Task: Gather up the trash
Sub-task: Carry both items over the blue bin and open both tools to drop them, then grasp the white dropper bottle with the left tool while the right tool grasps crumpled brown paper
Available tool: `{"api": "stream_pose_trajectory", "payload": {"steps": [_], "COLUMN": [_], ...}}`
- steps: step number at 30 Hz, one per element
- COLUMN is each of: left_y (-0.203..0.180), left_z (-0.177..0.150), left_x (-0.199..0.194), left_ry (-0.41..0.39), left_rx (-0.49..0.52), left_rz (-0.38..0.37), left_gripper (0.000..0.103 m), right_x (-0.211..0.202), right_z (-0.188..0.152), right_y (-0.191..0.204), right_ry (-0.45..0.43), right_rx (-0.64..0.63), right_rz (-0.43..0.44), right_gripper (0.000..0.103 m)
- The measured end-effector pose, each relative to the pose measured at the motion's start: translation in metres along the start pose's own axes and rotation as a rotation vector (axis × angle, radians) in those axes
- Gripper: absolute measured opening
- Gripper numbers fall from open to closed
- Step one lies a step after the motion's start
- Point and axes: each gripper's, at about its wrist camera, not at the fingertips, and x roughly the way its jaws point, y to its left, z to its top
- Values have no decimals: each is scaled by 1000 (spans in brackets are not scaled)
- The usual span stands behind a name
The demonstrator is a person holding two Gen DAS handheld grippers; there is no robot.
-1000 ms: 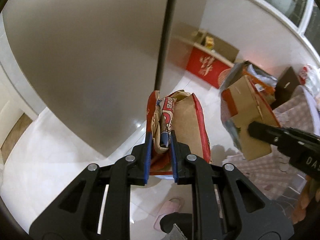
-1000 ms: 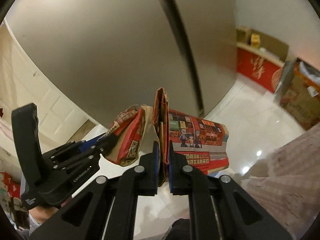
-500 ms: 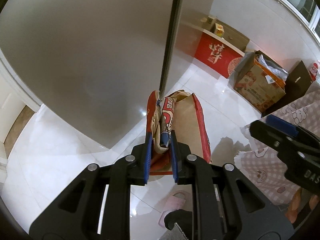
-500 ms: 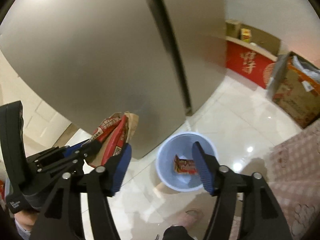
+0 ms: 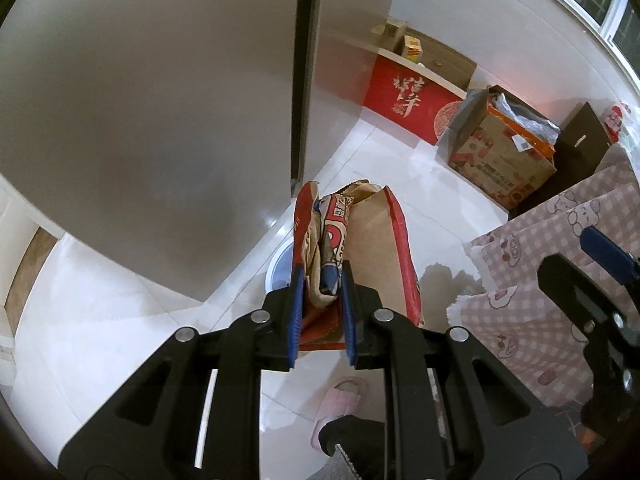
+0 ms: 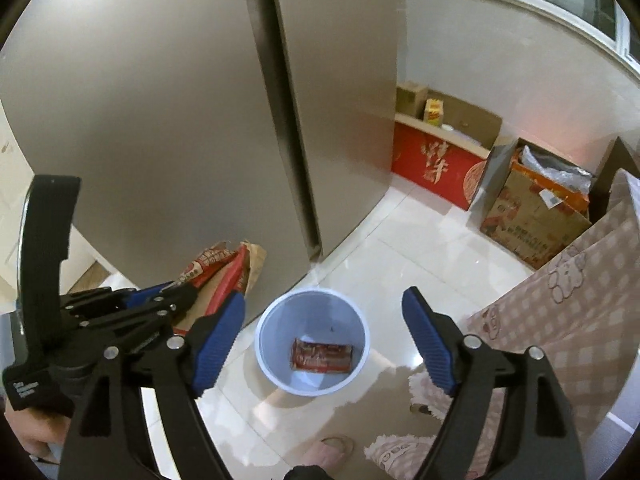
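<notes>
Clamped between the blue pads of the left gripper (image 5: 322, 312) was a crumpled red-and-brown paper bag (image 5: 360, 248), held upright with its open top pointing toward twelve o'clock in the left wrist view; the same bag (image 6: 224, 276) was seen at about nine o'clock in the right wrist view, gripped in the left tool beside the grey refrigerator (image 6: 180, 100). A pale blue bin (image 6: 312, 340) was seen standing on the white tiled floor (image 6: 420, 240) near the refrigerator's corner, framed between the two fingers of the right gripper (image 6: 324, 340), whose jaws were spread wide with nothing between them. A flattened red wrapper (image 6: 322, 355) was seen lying on the bottom of the bin. In the left wrist view only a sliver of the bin's rim (image 5: 280, 268) was shown, at about nine o'clock from the bag, the rest being hidden behind it. Toward two o'clock, a red box with gold characters (image 6: 440, 168) and an open cardboard carton (image 6: 536, 216) were seen set against the wall. At three to four o'clock a pink checked cloth (image 6: 580, 300) was seen draped, just beside the bin.
</notes>
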Motion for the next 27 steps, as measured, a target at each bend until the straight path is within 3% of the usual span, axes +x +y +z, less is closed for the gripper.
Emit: {"api": "stream_pose_trajectory", "payload": {"steps": [6,8,9,18,27], "left_y": [-8,-13,-14,-12,-28], "left_z": [10,13,14,7,-9], "left_x": [-7,-8,-10,-35,-98], "left_ry": [-28,-42,-56,-91,-178], "left_rx": [15,15,11,-14,-2], "left_rz": [-5,20,52,46,-3], "left_gripper": [22,53,77,77,77], "right_x": [-7,-10,-10,-32,-97], "right_z": [5,4,4,4,-2], "right_y": [-11,-14,-16,-12,-21], "right_ry": [-40,-45,-44,-67,-150], "right_rx": [10,19,23,32,52], "right_rz": [-22,-23,-22,-25,-33], "right_gripper": [81,81,81,81,81]}}
